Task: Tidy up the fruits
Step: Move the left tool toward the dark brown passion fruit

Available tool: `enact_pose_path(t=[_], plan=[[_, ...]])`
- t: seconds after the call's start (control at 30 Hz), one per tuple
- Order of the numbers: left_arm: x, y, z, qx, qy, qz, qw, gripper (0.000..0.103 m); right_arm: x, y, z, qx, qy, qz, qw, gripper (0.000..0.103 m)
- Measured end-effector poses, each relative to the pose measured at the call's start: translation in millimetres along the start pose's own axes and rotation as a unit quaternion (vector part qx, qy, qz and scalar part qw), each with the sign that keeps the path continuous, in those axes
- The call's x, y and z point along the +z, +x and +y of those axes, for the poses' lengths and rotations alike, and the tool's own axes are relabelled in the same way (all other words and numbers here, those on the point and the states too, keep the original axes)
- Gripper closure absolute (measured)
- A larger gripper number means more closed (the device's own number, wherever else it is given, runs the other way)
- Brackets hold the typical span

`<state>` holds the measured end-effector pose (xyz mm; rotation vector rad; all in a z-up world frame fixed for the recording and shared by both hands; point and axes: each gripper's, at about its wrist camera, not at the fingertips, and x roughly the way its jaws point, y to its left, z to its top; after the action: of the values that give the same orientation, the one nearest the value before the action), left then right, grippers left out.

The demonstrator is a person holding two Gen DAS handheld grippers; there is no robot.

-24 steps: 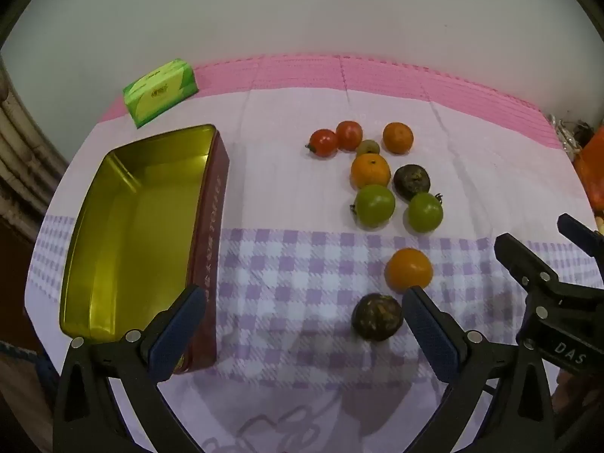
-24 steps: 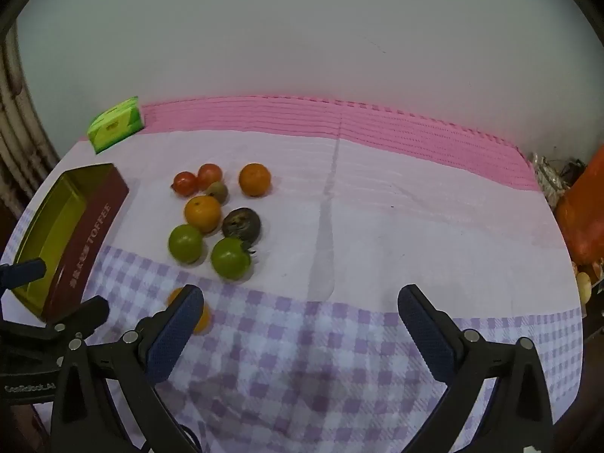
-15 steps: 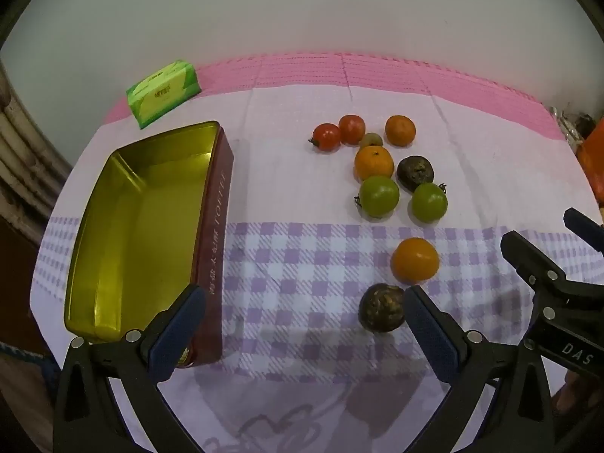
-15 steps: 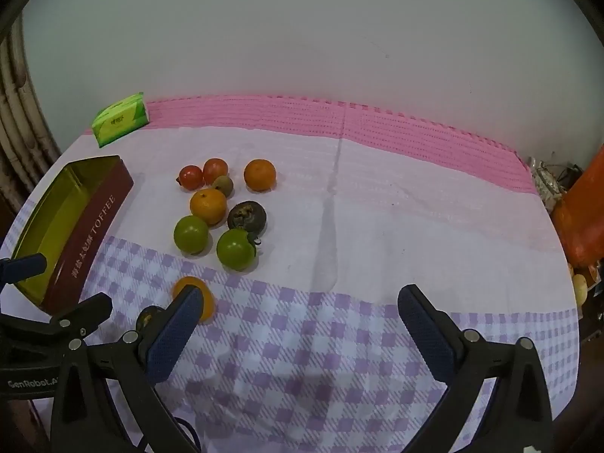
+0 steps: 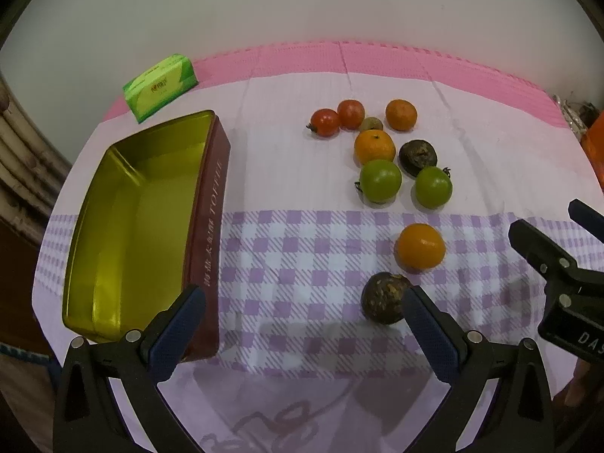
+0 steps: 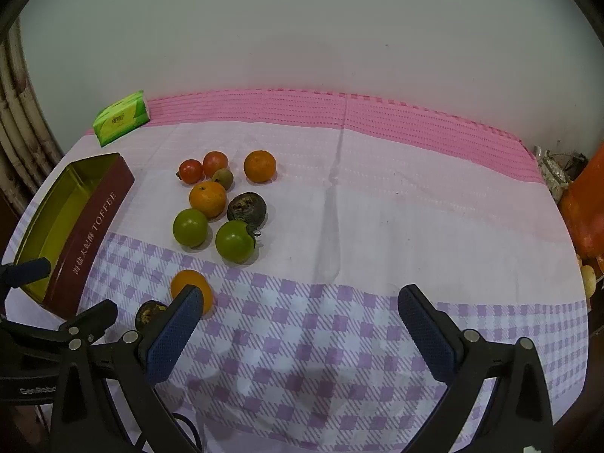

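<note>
Several fruits lie on the cloth: two red tomatoes (image 5: 325, 122), oranges (image 5: 374, 147), two green tomatoes (image 5: 379, 180) and a dark fruit (image 5: 418, 156) in a cluster. Nearer me lie an orange (image 5: 419, 246) and a dark fruit (image 5: 384, 298). An open, empty gold-lined toffee tin (image 5: 128, 222) stands at the left. My left gripper (image 5: 302, 321) is open and empty above the front of the cloth, its right finger beside the near dark fruit. My right gripper (image 6: 298, 324) is open and empty, to the right of the near orange (image 6: 188, 287). The tin (image 6: 87, 226) shows in the right wrist view too.
A green tissue pack (image 5: 160, 86) lies at the back left by the wall. An orange object (image 6: 585, 211) stands off the table's right edge. The right gripper's body (image 5: 558, 275) shows at the right of the left wrist view.
Both grippers have drawn back and up a little, so the fruits and tin look smaller and farther. Nothing was grasped or moved.
</note>
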<state>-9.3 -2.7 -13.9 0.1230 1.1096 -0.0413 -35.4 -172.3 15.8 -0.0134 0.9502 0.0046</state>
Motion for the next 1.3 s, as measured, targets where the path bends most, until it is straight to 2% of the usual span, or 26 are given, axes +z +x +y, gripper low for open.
enact_pose_path(t=[0.57,1.0,1.23,1.3], plan=[[-8,9,-8,-0.012,0.001,0.012,0.9999,0.0,-1,-1,-11,-0.006,0.007,-0.005,1.0,0.0],[-12,11,-10,-0.037,0.005,0.017,0.9992,0.0,-2,6,-32,-0.019,0.037,0.013,0.999,0.0],[-23,7,-9,-0.054,0.025,0.014,0.9981,0.001,-1,6,-39,-0.018,0.046,0.016,0.999,0.0],[-25,9,-12,-0.056,0.032,0.018,0.9978,0.005,0,6,-39,-0.019,0.046,0.015,0.999,0.0]])
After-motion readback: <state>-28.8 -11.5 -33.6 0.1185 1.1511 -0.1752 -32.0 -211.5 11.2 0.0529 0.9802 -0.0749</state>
